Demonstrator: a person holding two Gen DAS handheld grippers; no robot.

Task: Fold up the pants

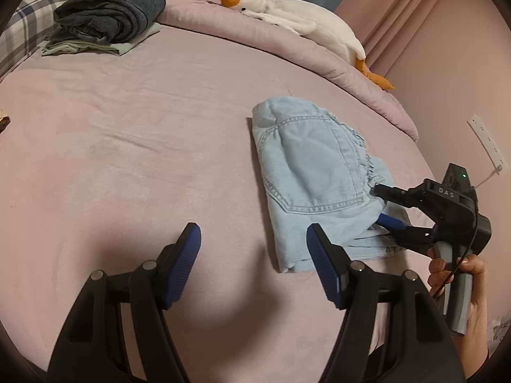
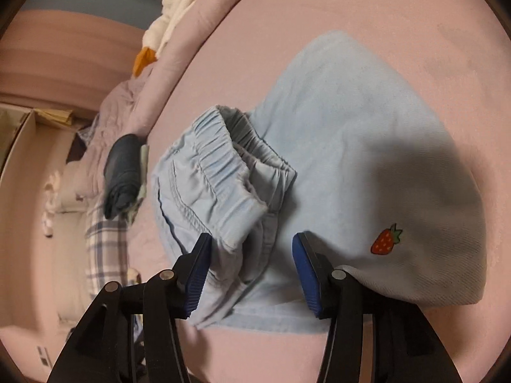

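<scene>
The light blue pants [image 1: 313, 166] lie folded on the pink bed [image 1: 127, 127], back pocket up, right of centre in the left wrist view. My left gripper [image 1: 254, 233] is open over bare sheet just left of them, holding nothing. My right gripper [image 1: 380, 204] reaches into the pants' right edge, one finger on top and one among the layers. In the right wrist view the gathered waistband [image 2: 223, 166] sits between the fingers of the right gripper [image 2: 252, 242]. The left pad touches it and a gap shows before the right pad. Fabric with a strawberry patch [image 2: 385, 239] drapes over the right finger.
A stack of folded dark and pale green clothes [image 1: 108, 16] sits at the far left by a plaid pillow [image 1: 22, 32]. A white plush goose [image 1: 287, 9] lies on the rolled pink duvet [image 1: 287, 48] along the back. A hand [image 1: 460, 274] grips the right tool's handle.
</scene>
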